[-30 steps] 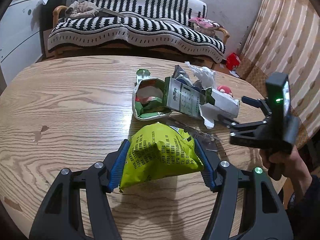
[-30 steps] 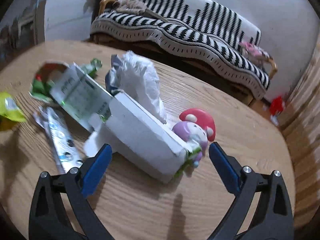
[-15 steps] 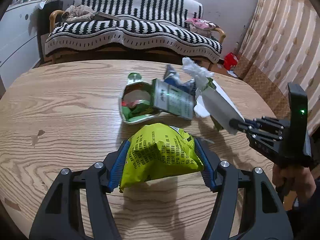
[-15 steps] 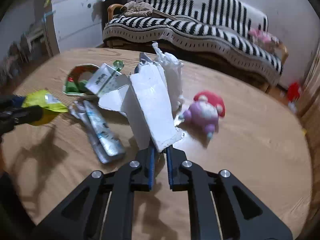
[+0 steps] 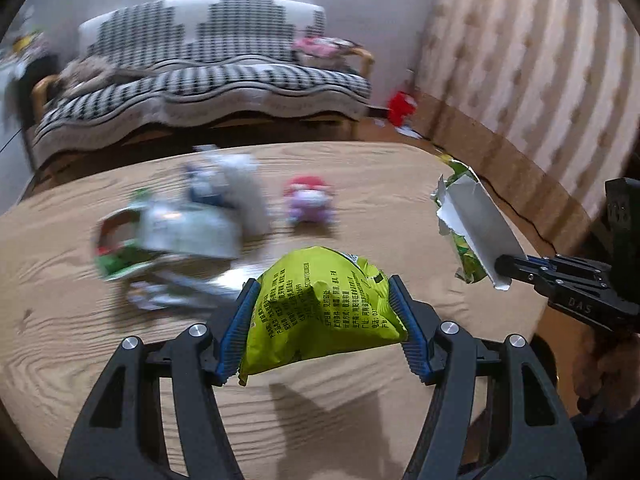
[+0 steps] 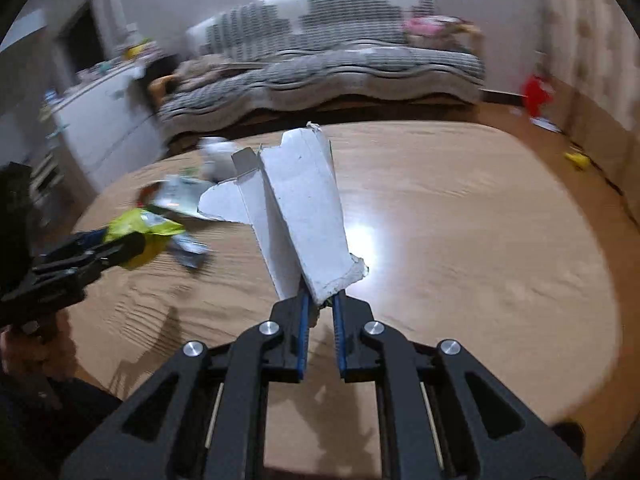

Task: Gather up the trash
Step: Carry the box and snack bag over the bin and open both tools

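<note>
Blurred trash pile [image 5: 172,244]; indistinct toy [image 5: 309,205]

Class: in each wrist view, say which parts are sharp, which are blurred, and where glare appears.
Left wrist view: yellow-green snack bag in the left tongs is sharp; the table litter is smeared. Right wrist view: torn white carton sharp, striped sofa blurred, glare on the wooden table.

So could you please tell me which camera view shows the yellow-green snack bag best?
The left wrist view: the snack bag fills the centre, sharp, printed side showing, clamped between the left gripper jaws. The right wrist view shows the bag only small, blurred and partly hidden at the left edge.
</note>
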`<state>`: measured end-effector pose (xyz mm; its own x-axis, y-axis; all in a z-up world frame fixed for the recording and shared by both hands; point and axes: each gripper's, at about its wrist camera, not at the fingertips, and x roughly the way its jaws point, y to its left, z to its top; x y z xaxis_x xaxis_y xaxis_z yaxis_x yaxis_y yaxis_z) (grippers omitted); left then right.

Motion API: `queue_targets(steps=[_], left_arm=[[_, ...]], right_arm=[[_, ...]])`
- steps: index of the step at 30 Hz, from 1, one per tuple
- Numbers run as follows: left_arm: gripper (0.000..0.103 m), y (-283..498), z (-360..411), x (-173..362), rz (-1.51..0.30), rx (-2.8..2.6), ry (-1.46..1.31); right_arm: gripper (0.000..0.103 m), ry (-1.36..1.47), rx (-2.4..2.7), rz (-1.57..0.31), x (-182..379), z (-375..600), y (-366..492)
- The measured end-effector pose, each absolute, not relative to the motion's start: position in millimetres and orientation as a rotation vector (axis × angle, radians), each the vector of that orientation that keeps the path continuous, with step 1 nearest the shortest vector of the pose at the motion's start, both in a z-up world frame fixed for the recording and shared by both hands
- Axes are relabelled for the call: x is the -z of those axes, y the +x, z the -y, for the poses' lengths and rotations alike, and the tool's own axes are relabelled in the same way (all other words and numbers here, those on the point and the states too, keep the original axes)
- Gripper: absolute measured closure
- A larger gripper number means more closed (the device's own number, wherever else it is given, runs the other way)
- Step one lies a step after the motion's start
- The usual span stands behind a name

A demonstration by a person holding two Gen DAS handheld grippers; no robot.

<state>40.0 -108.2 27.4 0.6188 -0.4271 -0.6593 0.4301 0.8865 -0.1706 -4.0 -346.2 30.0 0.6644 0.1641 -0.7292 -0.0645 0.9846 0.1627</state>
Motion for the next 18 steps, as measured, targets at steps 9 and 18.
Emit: queue_targets(steps=[9,18], left_arm=[[0.04,-24.6,295.1,-18.4,-0.735,0.804,0.2],[0.04,-111.1,453.1,25.4,-0.754,1.114,0.368]], right_arm=[[0.092,0.315,0.267,-0.872,0.3,506.1,-120.1],[0.092,0.591,0.589,-0.925,52.9,621.9,-248.0]])
